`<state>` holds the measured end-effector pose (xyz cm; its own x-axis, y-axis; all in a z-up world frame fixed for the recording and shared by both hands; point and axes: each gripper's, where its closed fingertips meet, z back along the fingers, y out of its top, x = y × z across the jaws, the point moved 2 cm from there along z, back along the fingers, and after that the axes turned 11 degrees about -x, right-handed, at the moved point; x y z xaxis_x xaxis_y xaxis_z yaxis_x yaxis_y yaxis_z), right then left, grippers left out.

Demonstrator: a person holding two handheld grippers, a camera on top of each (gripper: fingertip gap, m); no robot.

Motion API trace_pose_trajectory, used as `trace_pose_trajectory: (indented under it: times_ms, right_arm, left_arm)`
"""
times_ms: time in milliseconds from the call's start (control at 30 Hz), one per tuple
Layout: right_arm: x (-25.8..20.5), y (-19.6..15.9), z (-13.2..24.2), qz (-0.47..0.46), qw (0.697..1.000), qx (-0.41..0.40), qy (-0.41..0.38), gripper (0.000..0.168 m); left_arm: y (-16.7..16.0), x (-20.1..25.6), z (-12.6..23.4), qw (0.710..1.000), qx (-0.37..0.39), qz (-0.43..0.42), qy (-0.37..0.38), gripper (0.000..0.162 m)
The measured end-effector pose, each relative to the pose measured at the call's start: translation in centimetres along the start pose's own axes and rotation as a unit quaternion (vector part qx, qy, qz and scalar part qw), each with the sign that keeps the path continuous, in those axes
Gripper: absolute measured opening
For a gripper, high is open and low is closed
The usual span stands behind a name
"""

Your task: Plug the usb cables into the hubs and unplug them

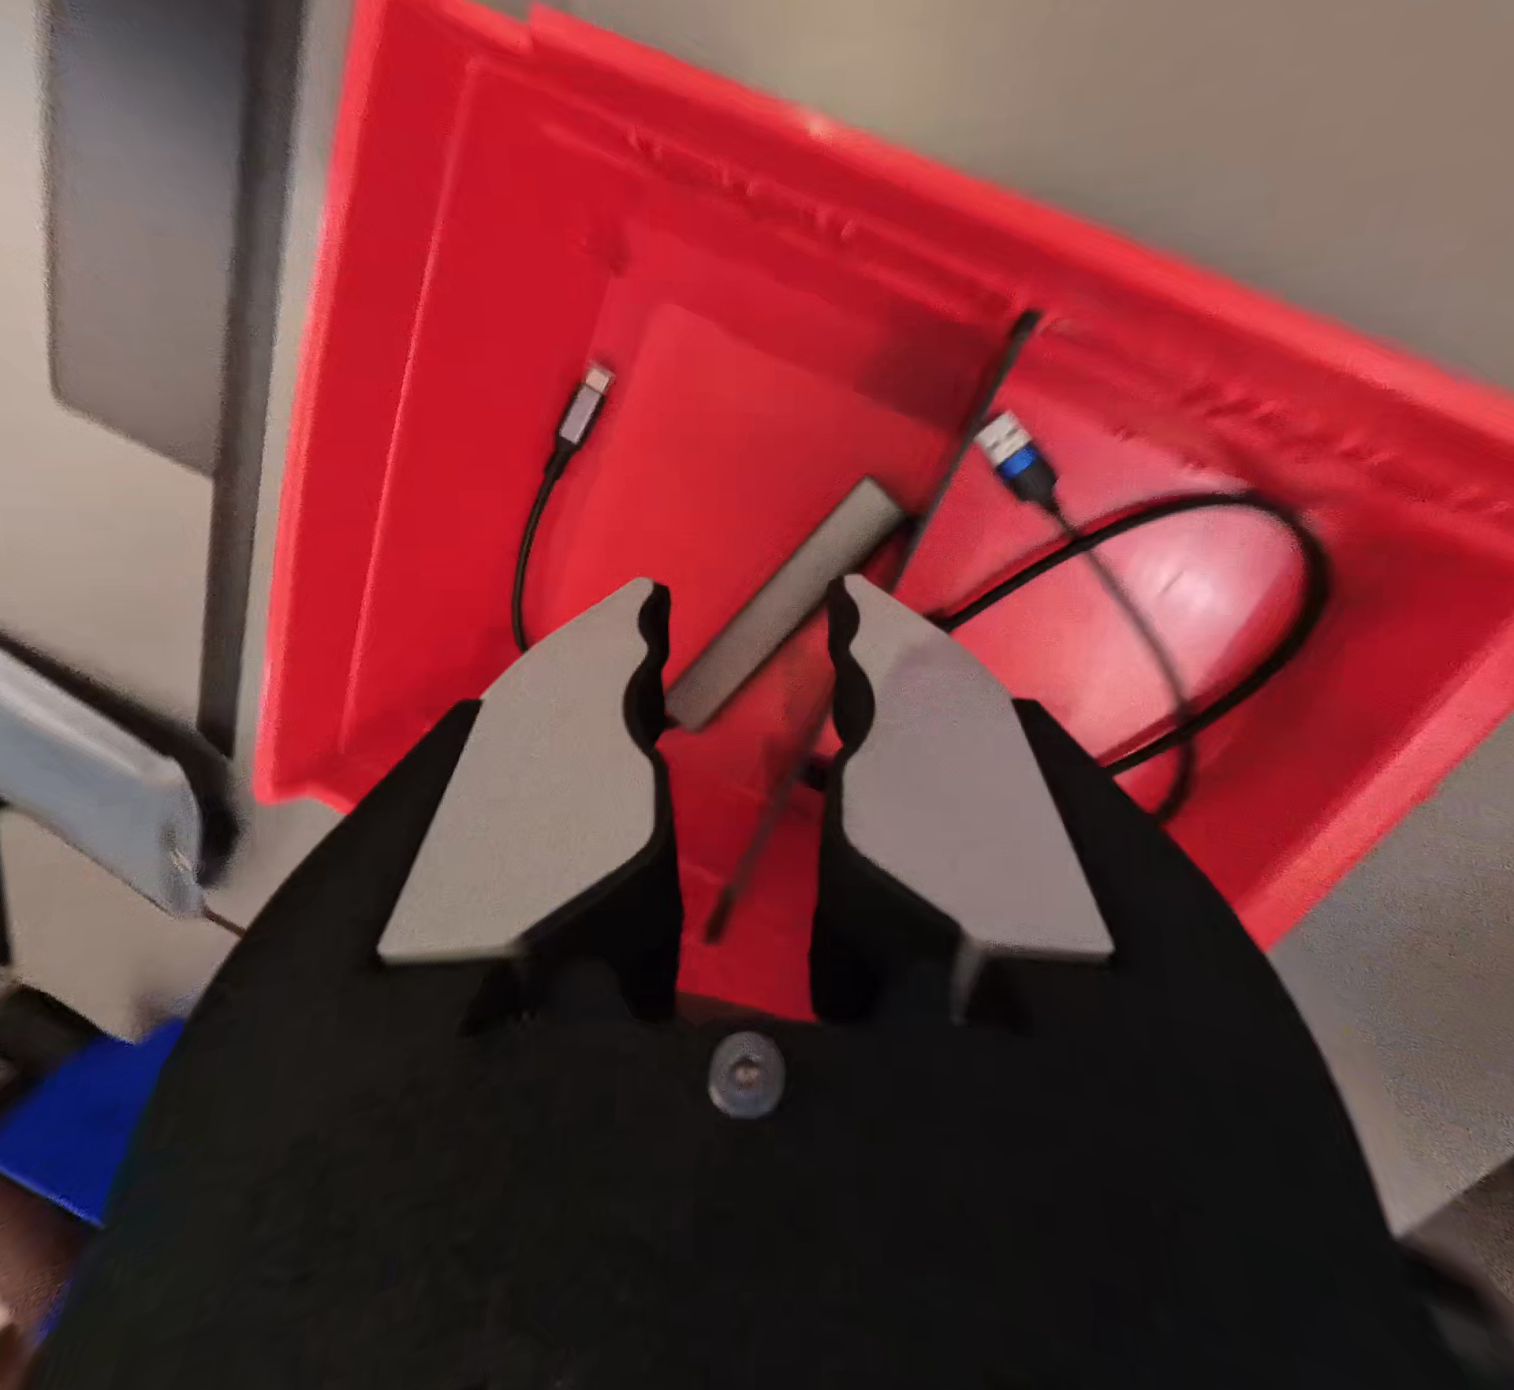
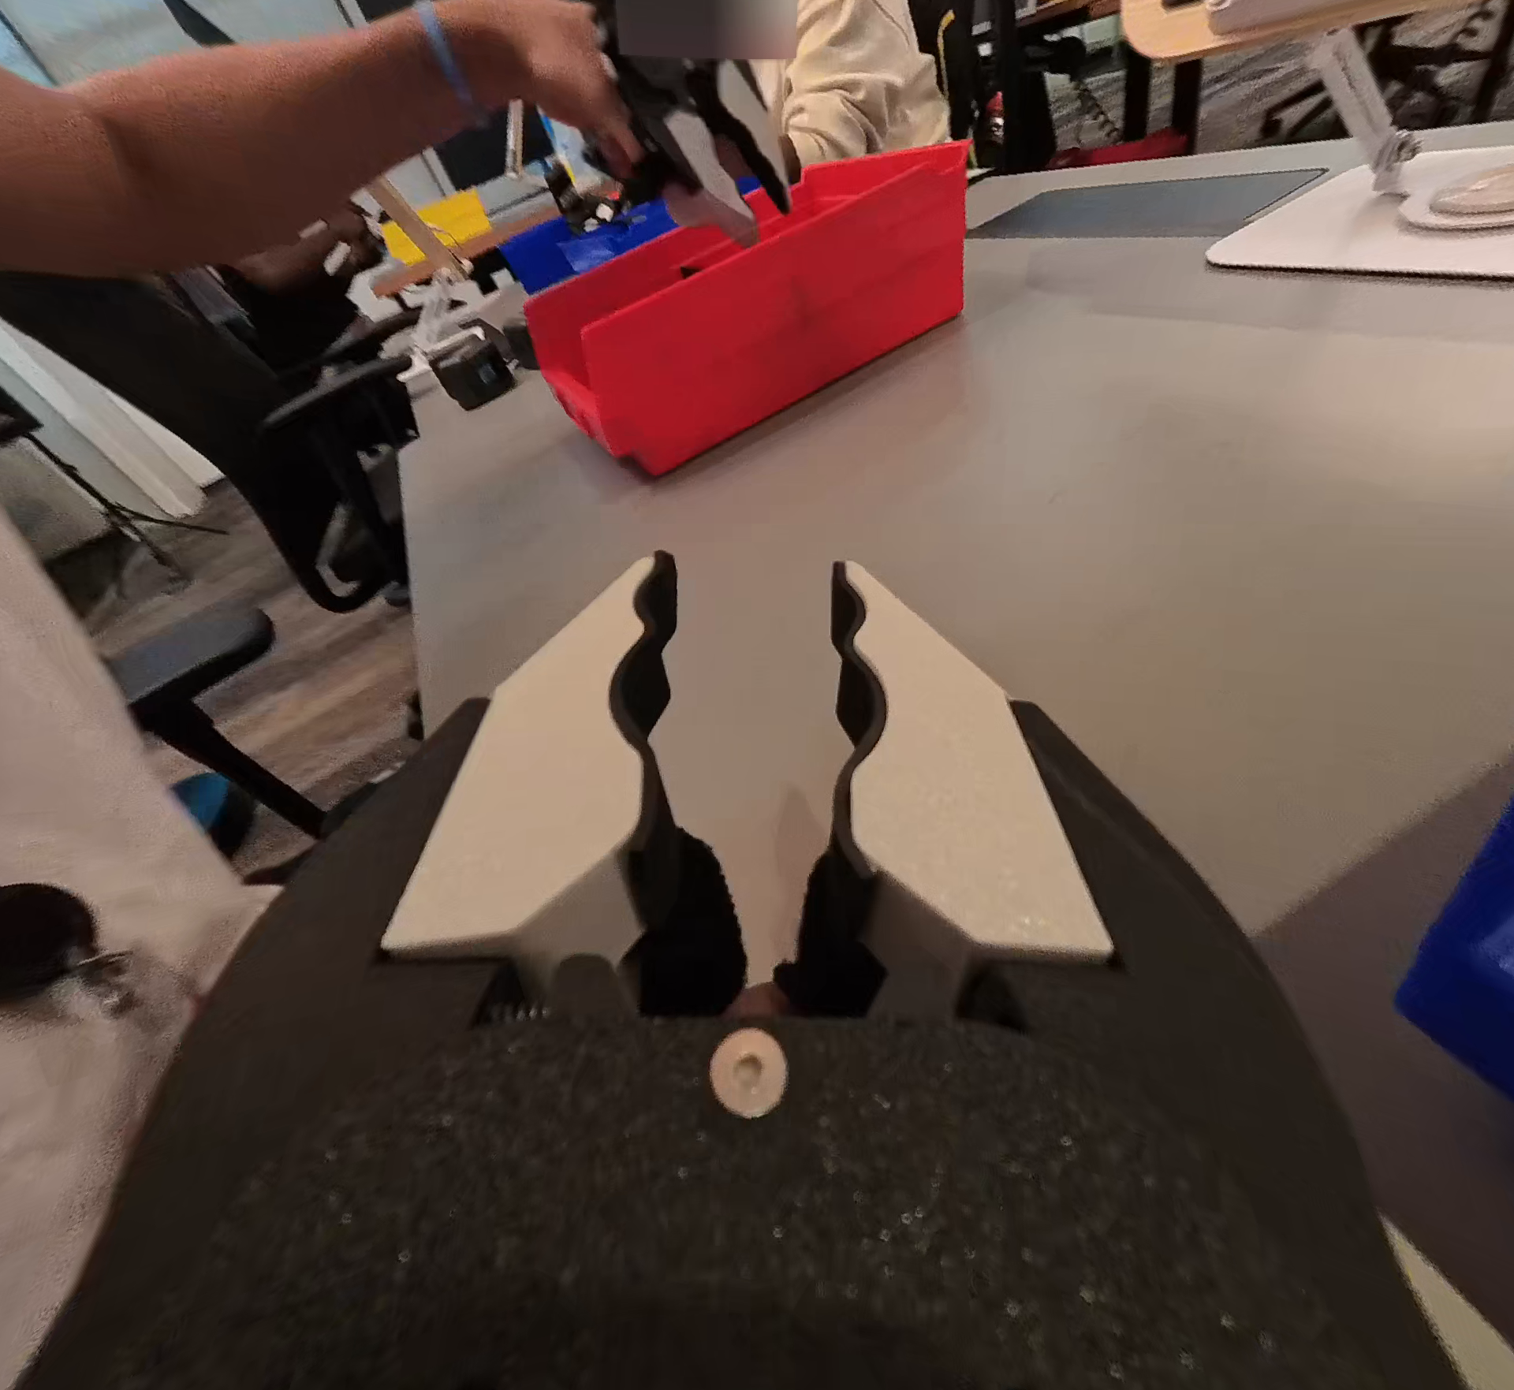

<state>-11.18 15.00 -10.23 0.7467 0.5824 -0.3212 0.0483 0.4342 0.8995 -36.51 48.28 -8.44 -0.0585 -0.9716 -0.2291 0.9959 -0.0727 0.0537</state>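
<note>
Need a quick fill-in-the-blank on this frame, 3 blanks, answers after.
1. The left tool hangs open above a bin whose colour is ____.
2. Inside the bin, the grey hub lies beside a looped black ____ with a blue-collared plug.
3. The right tool is open above the grey table and holds ____.

Missing words: red; cable; nothing
</note>
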Motion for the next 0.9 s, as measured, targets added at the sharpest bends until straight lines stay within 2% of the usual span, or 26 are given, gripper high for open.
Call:
trace_pose_trajectory:
  times_ms: [167, 300, 467, 533, 900]
  right_arm:
    - [-0.3, 0.3, 0.2, -0.043, 0.997, 0.016, 0.068, 0.039]
    - [-0.6, 0.4, 0.2, -0.051, 0.993, 0.018, 0.106, 0.039]
    - [-1.4, 0.5, -0.1, -0.059, 0.987, 0.015, 0.148, 0.04]
    - [-1.8, 0.3, -0.3, -0.059, 0.985, 0.007, 0.159, 0.04]
    - [-1.5, 0.6, 0.0, -0.076, 0.984, 0.018, 0.163, 0.04]
  left_arm:
    - [-2.3, -1.9, -4.4, 0.982, -0.113, -0.127, -0.08, 0.031]
    - [-3.4, -1.4, -6.1, 0.962, -0.144, -0.185, -0.142, 0.027]
    - [-3.2, -0.6, -7.8, 0.951, -0.137, -0.216, -0.171, 0.029]
    - [-3.3, 0.0, -8.4, 0.945, -0.15, -0.22, -0.188, 0.036]
    - [-2.9, -0.1, -8.4, 0.933, -0.176, -0.252, -0.185, 0.03]
